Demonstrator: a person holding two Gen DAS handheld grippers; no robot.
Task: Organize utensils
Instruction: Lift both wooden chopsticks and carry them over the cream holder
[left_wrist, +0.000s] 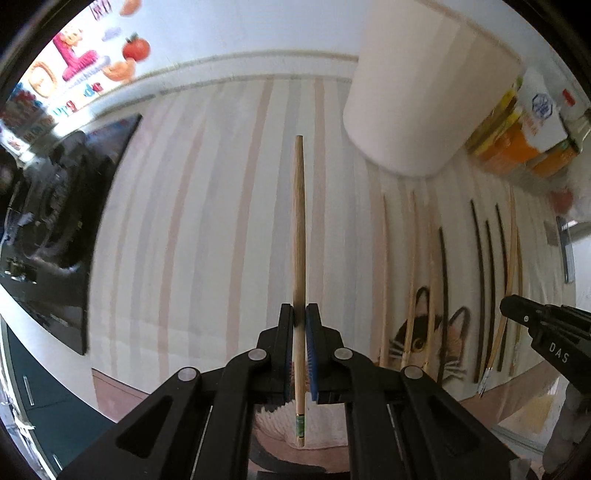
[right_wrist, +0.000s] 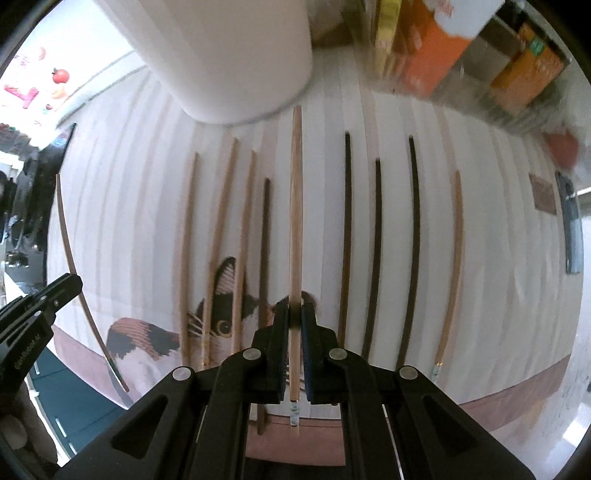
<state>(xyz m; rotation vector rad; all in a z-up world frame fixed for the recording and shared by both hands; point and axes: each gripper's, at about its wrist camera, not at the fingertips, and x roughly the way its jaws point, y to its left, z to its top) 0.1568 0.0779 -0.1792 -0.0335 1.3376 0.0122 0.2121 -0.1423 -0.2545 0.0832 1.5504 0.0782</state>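
Two light wooden chopsticks are in the grip, one per tool. The left hand-held gripper has its jaws closed tight on a pale chopstick, which runs straight out between the blue pads and ends near the base of a white cylindrical container; its butt end, with a green band, sticks out behind the pads. The right hand-held gripper is likewise clamped on a second light chopstick, whose far tip reaches almost to the same white container in that view.

Both held sticks sit above a striped cloth that covers the table and has a cat picture printed near its front edge. On the cloth lie the remaining chopsticks, roughly parallel: several light ones to one side over the cat print and a group of dark ones on the other, with one more light stick beyond the dark group. A dark chopstick also lies among the light ones.

Orange and yellow packages stand past the container, though blur makes their labels hard to read. Each gripper shows at the edge of the other's view, side by side.
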